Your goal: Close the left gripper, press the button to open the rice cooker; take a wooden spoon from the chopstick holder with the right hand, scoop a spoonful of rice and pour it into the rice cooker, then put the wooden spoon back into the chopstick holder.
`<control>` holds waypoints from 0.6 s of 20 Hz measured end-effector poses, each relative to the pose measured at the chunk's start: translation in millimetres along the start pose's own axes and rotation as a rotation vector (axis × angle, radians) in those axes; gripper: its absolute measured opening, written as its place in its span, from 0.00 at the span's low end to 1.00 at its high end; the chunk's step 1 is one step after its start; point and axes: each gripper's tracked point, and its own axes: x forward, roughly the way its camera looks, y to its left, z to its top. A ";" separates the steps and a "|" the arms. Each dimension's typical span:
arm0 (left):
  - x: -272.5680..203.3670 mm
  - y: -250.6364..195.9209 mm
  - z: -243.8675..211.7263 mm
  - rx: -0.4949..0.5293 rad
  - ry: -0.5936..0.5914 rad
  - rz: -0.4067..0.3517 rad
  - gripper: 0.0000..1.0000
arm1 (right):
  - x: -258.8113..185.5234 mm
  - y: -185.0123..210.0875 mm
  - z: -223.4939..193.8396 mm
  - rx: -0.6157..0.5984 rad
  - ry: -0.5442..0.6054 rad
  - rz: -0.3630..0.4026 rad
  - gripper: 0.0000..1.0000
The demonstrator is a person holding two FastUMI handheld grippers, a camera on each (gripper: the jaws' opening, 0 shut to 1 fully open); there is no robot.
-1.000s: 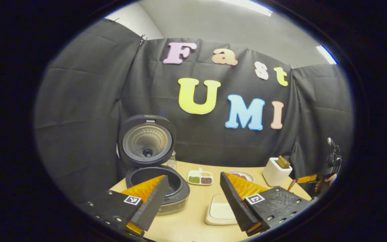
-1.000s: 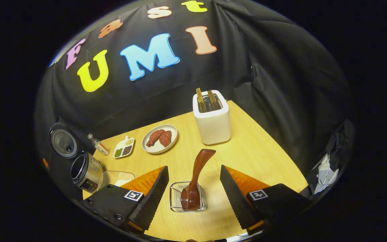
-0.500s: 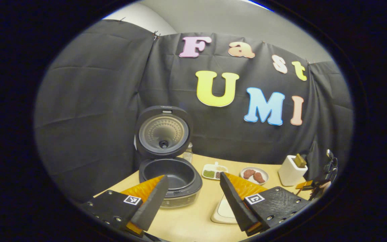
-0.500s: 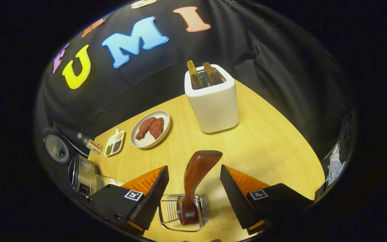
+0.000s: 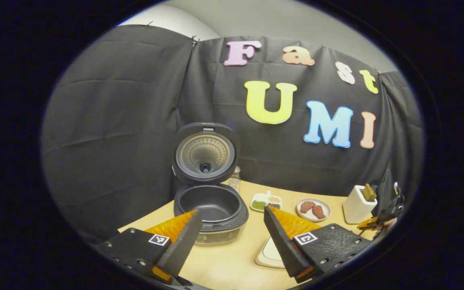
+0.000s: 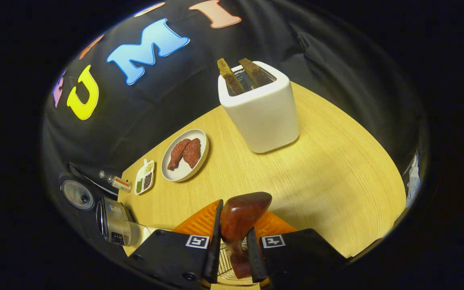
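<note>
Right tongs (image 6: 233, 245) clamped on the wooden spoon (image 6: 240, 215) handle, both fingers pressing its sides. The spoon's bowl is down inside the wire chopstick holder (image 6: 227, 266), directly under the tongs. Left tongs (image 5: 228, 237) spread apart, holding nothing, just in front of the rice cooker (image 5: 211, 211). Cooker lid (image 5: 205, 153) stands upright, pot is open and looks dark inside. Right of the cooker on the table (image 5: 224, 266): a shallow white tray (image 5: 270, 255), partly hidden behind a left-tongs finger; contents hard to make out. Behind the cooker, a small bottle (image 5: 235, 178). Further right of the cooker: divided dish (image 5: 266, 201), plate (image 5: 313, 209) with two reddish pieces, white toaster (image 6: 261, 108) with two slices sticking up.
</note>
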 end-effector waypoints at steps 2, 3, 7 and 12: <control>3.3 -8.4 -1.4 -0.017 0.005 -0.022 0.96 | -8.4 0.4 3.0 0.048 0.000 0.003 0.27; 5.4 -12.0 -0.4 -0.022 0.007 -0.037 0.96 | -16.7 1.0 6.9 0.053 -0.026 0.006 0.23; 16.7 -29.6 5.7 -0.016 -0.003 -0.117 0.96 | -58.4 6.4 24.4 0.036 -0.130 0.021 0.23; 26.5 -44.8 14.7 0.015 -0.020 -0.234 0.96 | -114.7 13.5 41.5 0.062 -0.262 0.011 0.23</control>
